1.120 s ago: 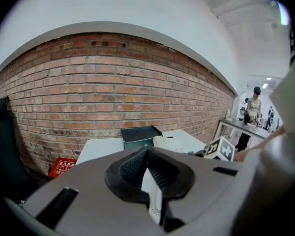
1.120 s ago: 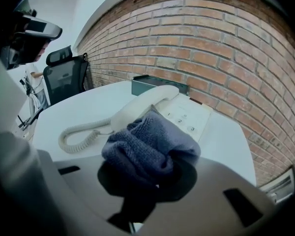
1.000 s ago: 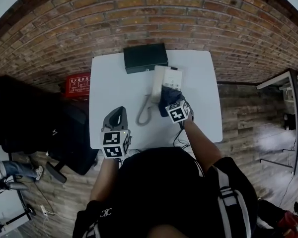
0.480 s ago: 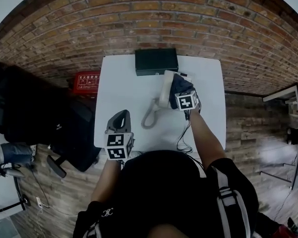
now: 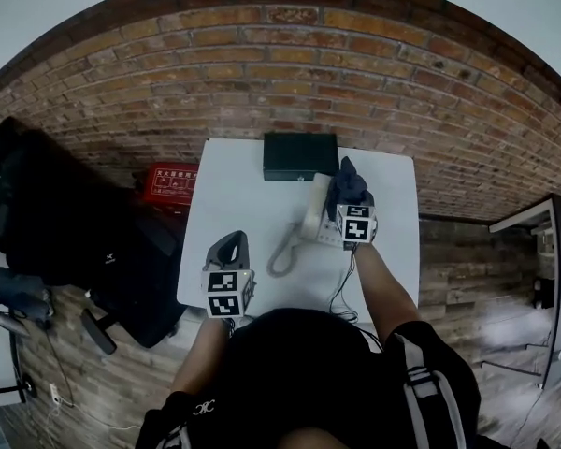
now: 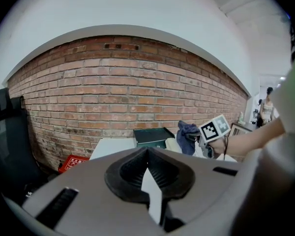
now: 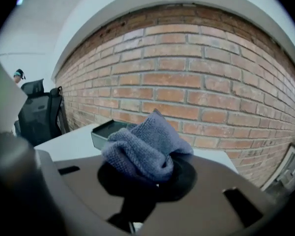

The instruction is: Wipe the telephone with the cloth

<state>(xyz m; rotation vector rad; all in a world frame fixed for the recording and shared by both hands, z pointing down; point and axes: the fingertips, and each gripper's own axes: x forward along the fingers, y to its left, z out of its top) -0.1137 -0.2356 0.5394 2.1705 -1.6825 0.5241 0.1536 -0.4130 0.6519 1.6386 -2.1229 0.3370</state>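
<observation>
Right hand-held gripper (image 5: 349, 197) with cloth (image 5: 347, 180) over telephone (image 5: 314, 218), arm (image 5: 379, 283) outstretched

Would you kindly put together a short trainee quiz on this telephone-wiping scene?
1. True or false: the right claw grips the cloth.
2. What sits behind the telephone, nearest the brick wall? A) dark box B) mug C) lamp
3. Fill in: the left claw holds ____.

Key: 1 true; 2 A; 3 nothing.
</observation>
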